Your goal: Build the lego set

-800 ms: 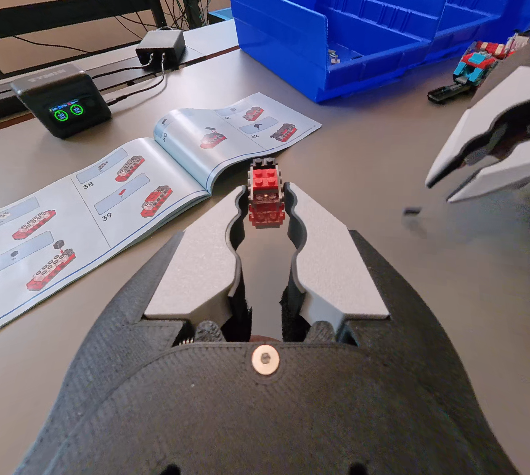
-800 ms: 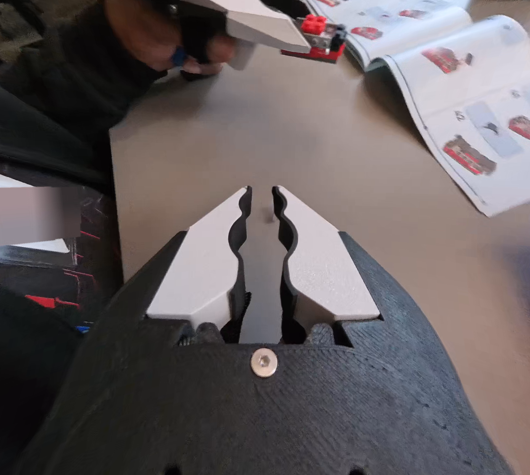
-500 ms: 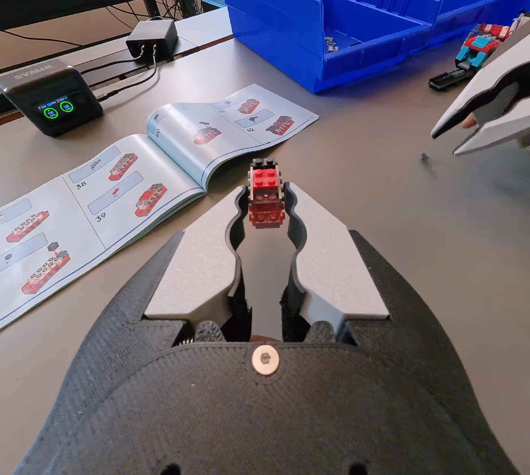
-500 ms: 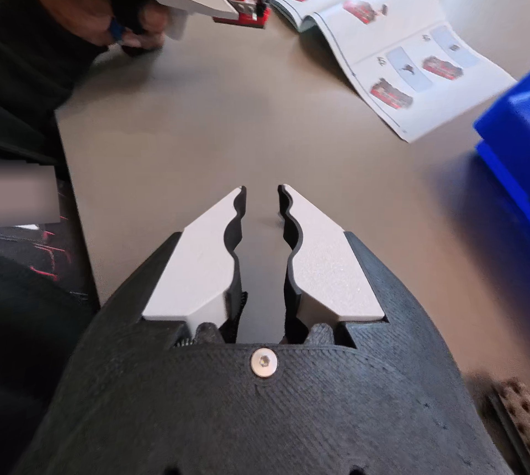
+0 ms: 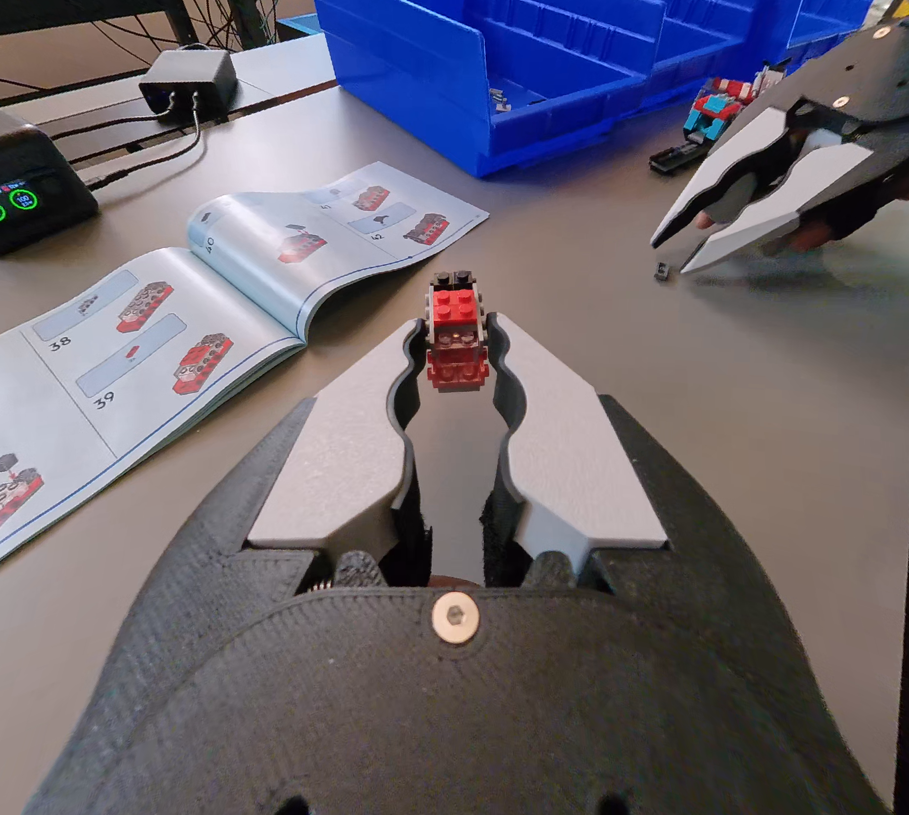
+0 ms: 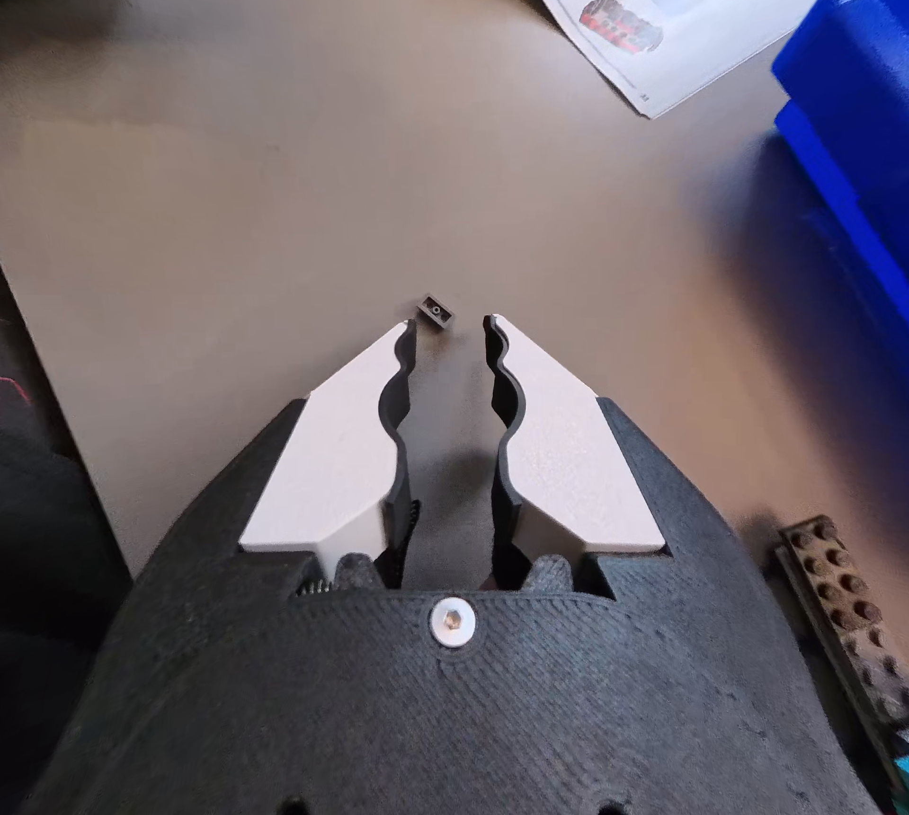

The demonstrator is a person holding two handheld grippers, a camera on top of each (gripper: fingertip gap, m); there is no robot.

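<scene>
The small red, grey and black lego sub-assembly [image 5: 456, 333] sits pinched between the tips of the left gripper [image 5: 456, 339], studs up and clear of the grey tabletop [image 5: 639, 422]. That hold probably keeps its top open so the next part can be pressed on. The next part looks to be the tiny dark grey lego piece [image 6: 436, 310] lying loose on the table, underside up, just ahead of the right gripper [image 6: 450, 324]. That gripper's jaws stand narrowly apart and hold nothing, tips low over the table with the piece just off the left fingertip. They seem lined up to close on it.

To the left of the sub-assembly lies the open paper instruction booklet [image 5: 206, 299], pages turned toward the person for reference. Behind it stands a row of blue plastic bins [image 5: 565, 54], and a red and teal lego model [image 5: 713, 113] waits by the bins' front edge. A black studded lego plate [image 6: 846, 594] lies beside the right gripper's body.

Compared with the frame 0.8 s ago, the left gripper keeps the same grip on the sub-assembly. The right gripper has swung away from it and dropped toward the table. Its jaws have opened a little wider, and the small piece now sits at their tips.
</scene>
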